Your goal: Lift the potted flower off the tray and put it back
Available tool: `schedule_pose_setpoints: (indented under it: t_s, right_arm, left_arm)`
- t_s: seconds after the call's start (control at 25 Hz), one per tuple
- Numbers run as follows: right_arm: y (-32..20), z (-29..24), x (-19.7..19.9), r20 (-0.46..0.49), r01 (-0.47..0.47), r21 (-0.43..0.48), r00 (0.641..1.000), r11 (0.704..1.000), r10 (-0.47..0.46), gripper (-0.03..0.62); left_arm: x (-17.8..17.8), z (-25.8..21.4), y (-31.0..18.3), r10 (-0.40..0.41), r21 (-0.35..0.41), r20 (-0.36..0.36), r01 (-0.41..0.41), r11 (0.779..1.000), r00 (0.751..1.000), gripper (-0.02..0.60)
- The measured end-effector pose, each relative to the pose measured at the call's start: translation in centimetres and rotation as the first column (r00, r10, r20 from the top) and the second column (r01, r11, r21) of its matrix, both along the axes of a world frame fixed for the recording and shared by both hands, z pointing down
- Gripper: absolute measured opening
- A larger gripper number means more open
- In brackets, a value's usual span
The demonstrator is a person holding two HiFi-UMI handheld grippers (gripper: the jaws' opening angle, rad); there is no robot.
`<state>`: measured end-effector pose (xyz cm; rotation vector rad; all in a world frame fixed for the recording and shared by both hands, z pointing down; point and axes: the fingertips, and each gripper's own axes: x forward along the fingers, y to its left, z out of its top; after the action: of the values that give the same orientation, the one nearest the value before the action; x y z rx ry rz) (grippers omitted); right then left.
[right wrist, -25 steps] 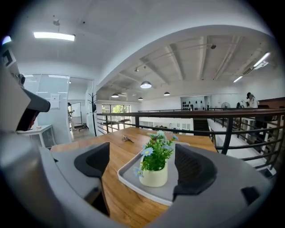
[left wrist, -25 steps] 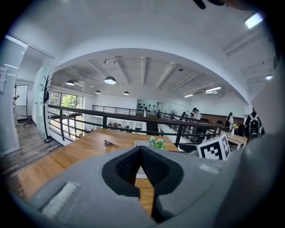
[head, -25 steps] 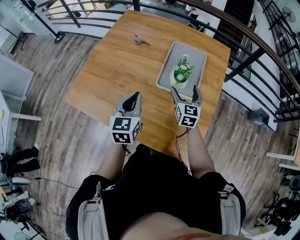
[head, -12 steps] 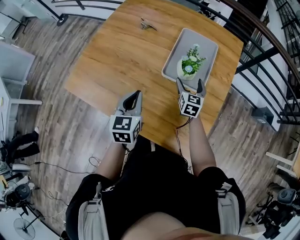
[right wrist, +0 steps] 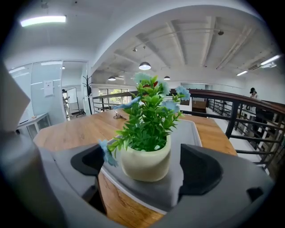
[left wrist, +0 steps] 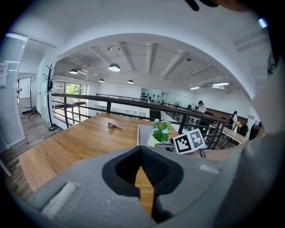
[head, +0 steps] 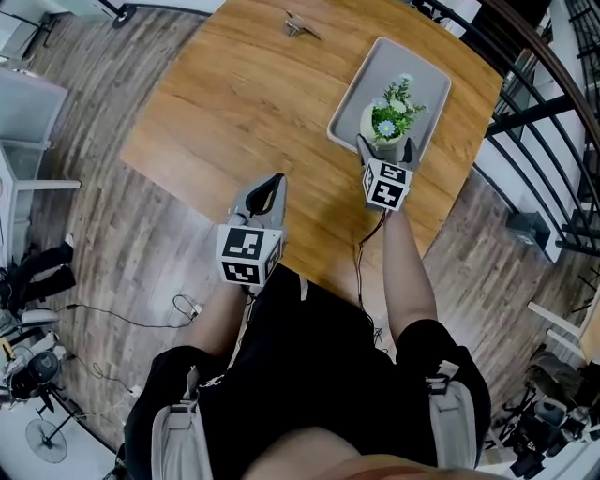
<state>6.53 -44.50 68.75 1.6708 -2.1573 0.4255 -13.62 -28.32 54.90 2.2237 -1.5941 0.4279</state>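
Plank floor [head: 112, 225] below a wooden worktop [head: 234, 103], with a black railing [head: 525, 103] beyond its right side. The left gripper [head: 277, 178] hung over the near edge, fingers pressed together and empty. The right gripper [head: 386, 142], on an outstretched forearm, sloped down at the near end of the tray [head: 389, 61]. Its fingers had just been opening and stood spread either side of the flower pot [head: 389, 111], clear of it. The pot stood upright on the tray. A small metal item [head: 300, 26] lay farthest off.
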Motion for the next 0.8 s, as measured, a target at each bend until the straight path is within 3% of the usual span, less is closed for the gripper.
schedule_pose_setpoints:
  t_s: [0.8]
  right_arm:
    - [-3.7, 2.4, -0.2, -0.042, -0.02, -0.059, 0.999, 0.998, 0.018, 0.503]
  left_arm:
    - [-1.4, 0.8, -0.3, 0.026, -0.034, 0.008, -0.025, 0.999, 1.0, 0.012]
